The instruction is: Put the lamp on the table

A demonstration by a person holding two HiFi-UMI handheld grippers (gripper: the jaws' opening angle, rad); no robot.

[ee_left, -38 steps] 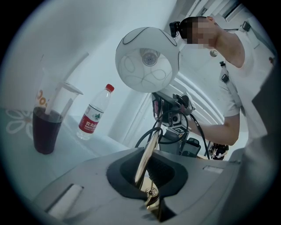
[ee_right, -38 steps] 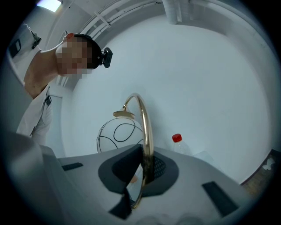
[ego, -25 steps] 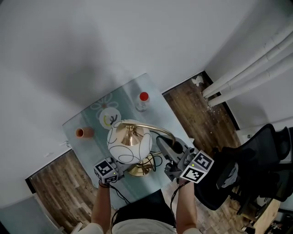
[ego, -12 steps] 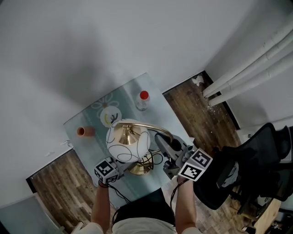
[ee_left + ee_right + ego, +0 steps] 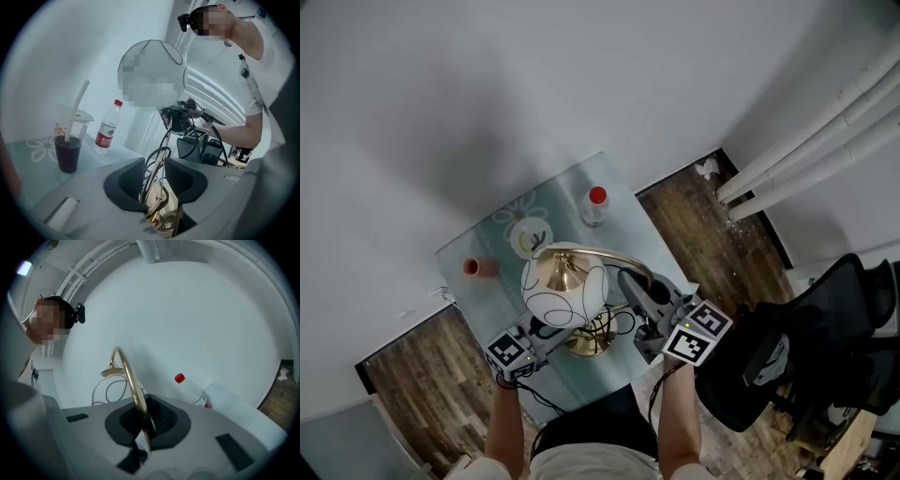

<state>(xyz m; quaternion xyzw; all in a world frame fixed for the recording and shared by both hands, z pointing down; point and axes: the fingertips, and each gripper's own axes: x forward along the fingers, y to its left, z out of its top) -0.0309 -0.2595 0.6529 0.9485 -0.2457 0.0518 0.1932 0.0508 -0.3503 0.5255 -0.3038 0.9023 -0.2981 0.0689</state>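
Observation:
The lamp has a white globe shade with black line drawing, a curved brass arm and a brass base that rests on the glass table near its front edge. My left gripper is low by the base. Its jaws have just been opening, and in the left gripper view they stand apart with the brass stem and black cord between them. My right gripper is shut on the brass arm, which rises out of the jaws.
A clear bottle with a red cap stands at the table's far side. A lidded cup of dark drink with a straw and a small orange cup are also on the table. A black office chair is at the right and white pipes run along the wall.
The left gripper's jaws have opened off the lamp's stem and the gripper has drawn back slightly toward the lower left. The lamp and the right gripper keep their places.

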